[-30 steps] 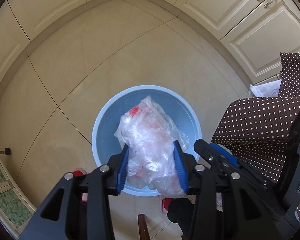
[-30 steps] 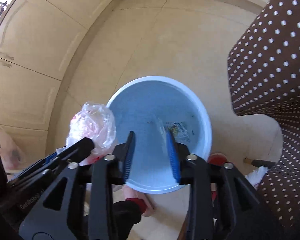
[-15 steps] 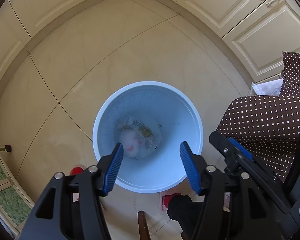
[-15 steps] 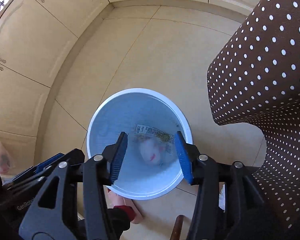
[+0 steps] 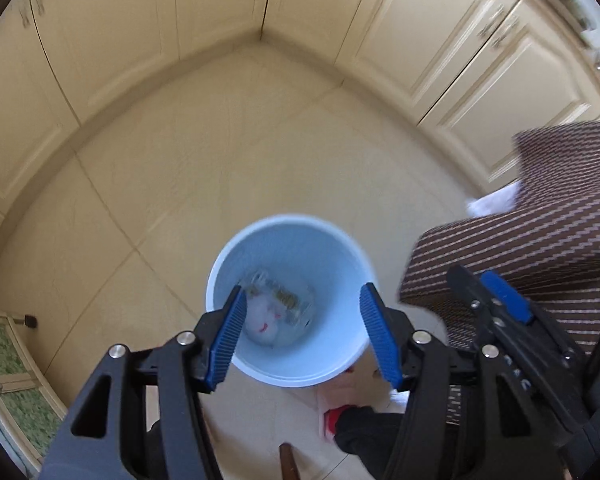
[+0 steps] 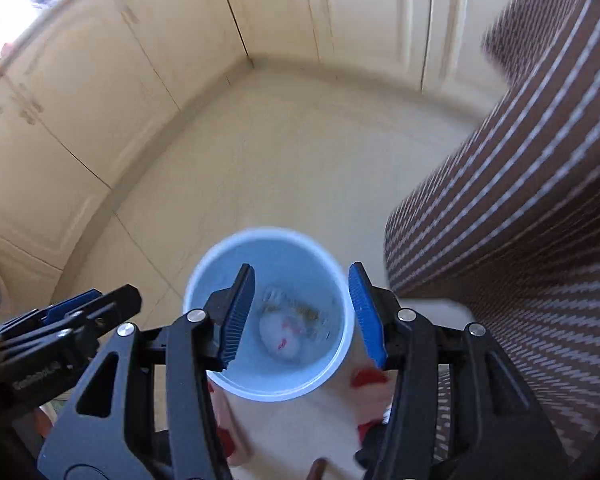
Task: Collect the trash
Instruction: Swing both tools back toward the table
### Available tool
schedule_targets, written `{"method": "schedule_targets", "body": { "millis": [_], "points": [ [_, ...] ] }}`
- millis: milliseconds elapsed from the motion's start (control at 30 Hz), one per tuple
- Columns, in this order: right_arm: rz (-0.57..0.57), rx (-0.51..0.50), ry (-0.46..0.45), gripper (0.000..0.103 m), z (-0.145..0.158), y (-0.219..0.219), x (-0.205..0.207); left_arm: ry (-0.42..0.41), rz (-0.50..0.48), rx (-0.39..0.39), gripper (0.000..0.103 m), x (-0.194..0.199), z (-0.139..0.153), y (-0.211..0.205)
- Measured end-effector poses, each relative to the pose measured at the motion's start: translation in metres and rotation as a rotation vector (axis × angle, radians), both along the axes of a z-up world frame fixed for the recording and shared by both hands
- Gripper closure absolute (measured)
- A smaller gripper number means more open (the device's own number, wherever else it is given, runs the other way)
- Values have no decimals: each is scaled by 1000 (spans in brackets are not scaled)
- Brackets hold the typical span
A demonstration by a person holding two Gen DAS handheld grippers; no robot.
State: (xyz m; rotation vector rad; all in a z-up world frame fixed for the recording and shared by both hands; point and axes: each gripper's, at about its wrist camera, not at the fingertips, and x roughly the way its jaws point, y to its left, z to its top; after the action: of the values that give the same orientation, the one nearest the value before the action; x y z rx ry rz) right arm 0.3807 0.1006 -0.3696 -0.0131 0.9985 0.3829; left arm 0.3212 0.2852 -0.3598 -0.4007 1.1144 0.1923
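Note:
A light blue round trash bin (image 5: 332, 264) stands on the tiled floor; it also shows in the right wrist view (image 6: 300, 252). Crumpled clear plastic trash with red marks (image 5: 272, 312) lies at its bottom, seen too in the right wrist view (image 6: 284, 332). My left gripper (image 5: 302, 334) is open and empty, high above the bin. My right gripper (image 6: 302, 314) is open and empty, also above the bin. The right gripper shows at the right of the left wrist view (image 5: 500, 312). The left gripper shows at the left of the right wrist view (image 6: 72, 316).
A brown polka-dot cushioned chair (image 5: 540, 240) stands right of the bin, also in the right wrist view (image 6: 520, 200). Cream cabinet doors (image 5: 140, 40) line the corner behind. Red-and-white slippers (image 6: 368, 376) show below the bin. Both views are motion-blurred.
My left gripper opened and dropped the plastic bag into the bin. Both grippers then rose away from the bin, which looks smaller now.

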Motion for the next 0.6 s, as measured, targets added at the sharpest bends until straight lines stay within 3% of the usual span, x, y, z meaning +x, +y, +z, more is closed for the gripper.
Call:
{"method": "schedule_targets", "body": {
  "millis": [100,200,367,600],
  "points": [
    [17,-5,-170,53,63,-15,-36,-126,-29,66,41,-22,57,-21],
    [-2,-12,-313,51,122,-39,-71,-250,-56,78,37,-45,109,-47],
    [-102,18,-499,45,204,-103,-127,-421,-150,123,31,-77,183,-110],
    [-283,20,-586,40,255,-214,-177,-524,-346,140,28,-88,236,-217]
  ]
}}
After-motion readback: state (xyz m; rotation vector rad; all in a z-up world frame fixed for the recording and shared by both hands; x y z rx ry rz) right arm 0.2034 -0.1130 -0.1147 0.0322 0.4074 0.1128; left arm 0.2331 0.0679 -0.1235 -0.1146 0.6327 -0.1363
